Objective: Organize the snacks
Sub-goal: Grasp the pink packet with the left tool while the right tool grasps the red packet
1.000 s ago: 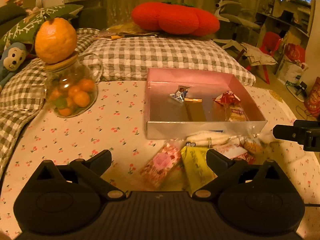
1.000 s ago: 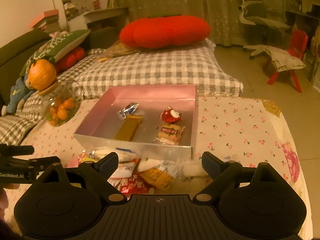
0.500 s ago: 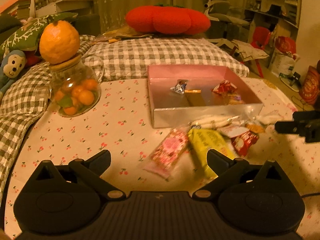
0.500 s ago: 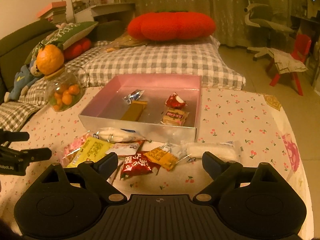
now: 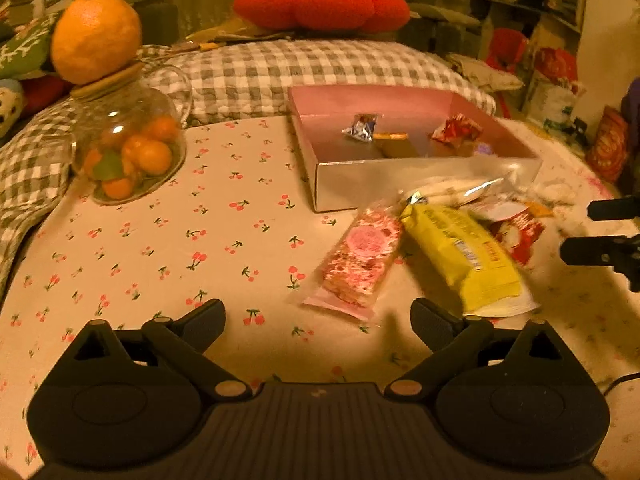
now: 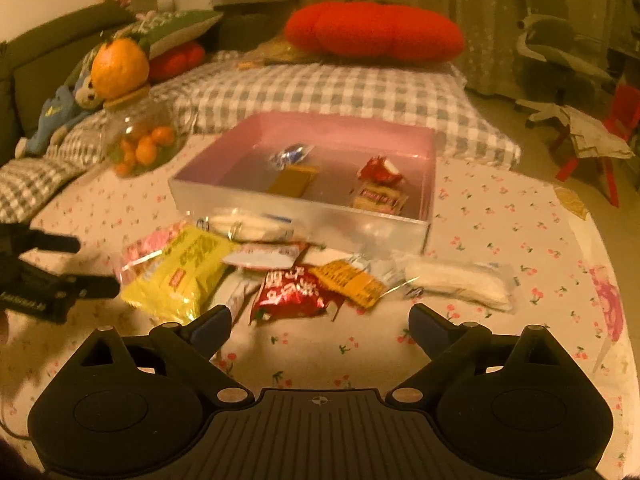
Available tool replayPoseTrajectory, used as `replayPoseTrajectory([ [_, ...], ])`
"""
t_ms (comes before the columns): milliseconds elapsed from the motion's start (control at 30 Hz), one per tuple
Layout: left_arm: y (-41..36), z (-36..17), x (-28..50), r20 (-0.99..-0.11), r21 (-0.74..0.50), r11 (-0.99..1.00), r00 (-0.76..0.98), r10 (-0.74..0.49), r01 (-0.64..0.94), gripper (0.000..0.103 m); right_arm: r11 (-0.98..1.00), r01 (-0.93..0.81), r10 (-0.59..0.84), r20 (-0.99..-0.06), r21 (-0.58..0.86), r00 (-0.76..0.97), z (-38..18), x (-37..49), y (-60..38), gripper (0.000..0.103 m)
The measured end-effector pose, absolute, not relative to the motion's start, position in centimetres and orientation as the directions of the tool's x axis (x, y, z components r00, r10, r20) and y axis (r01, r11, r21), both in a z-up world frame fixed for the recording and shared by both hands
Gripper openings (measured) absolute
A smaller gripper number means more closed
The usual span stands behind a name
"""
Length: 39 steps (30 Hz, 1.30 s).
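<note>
Loose wrapped snacks, the yellow plastic packet among them, lie just before the shallow pink cardboard box. Left gripper and right gripper hover wide, empty. Best bet: take one packet by its middle, lift clear over the wall.

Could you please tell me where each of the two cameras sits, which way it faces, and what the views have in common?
Left wrist: on the left gripper, open, low over the table, facing the pink box; the right gripper's fingers enter at right.
Right wrist: on the right gripper, open, facing the same box from its other side; the left gripper shows at left.
Shared: box, yellow packet, glass jar.
</note>
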State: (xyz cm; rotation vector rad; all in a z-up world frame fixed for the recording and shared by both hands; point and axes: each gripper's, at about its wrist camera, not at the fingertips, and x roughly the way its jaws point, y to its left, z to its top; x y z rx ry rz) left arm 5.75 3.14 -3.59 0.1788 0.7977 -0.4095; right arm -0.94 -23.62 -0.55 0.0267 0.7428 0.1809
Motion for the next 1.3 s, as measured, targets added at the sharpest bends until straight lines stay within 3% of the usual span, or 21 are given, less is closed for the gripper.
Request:
replayPoseTrajectory([
  [167,2.9,-5.0,7.1,-0.737,0.001,0.898,0.607,-0.297,0.44,0.086,0.983,-0.173,0.168,-0.684,0.062,0.71,-1.8,-0.4,-23.2,0.097],
  [400,2.0,-5.2,7.8,-0.726,0.003,0.888,0.611,-0.315,0.46,0.081,0.977,-0.201,0.196,-0.707,0.077,0.68,-3.1,0.9,-22.4,0.097],
  [767,1.2,-5.1,8.6,-0.727,-0.016,0.885,0.603,-0.329,0.465,0.067,0.984,-0.164,0.169,-0.707,0.077,0.686,-3.9,3.5,-22.2,0.089],
  [867,0.9,-5.0,8.7,-0.727,-0.014,0.883,0.601,-0.332,0.47,0.062,0.983,-0.169,0.166,-0.699,0.066,0.695,-3.9,3.7,-21.9,0.084],
  [1000,0.7,-5.0,8.7,-0.725,-0.018,0.878,0.598,-0.341,0.478,0.053,0.98,-0.188,0.183,-0.689,0.068,0.701,-3.7,3.8,-21.6,0.068],
  [1133,0.7,-4.8,8.5,-0.725,-0.024,0.878,0.597,-0.344,0.478,0.032,0.978,-0.198,0.192,-0.685,0.072,0.703,-3.6,3.7,-21.6,0.059],
  [1300,1.3,-4.6,8.3,-0.737,-0.038,0.902,0.597,-0.316,0.43,0.03,0.975,-0.205,0.204,-0.684,0.08,0.7,-3.5,3.2,-22.1,0.058],
])
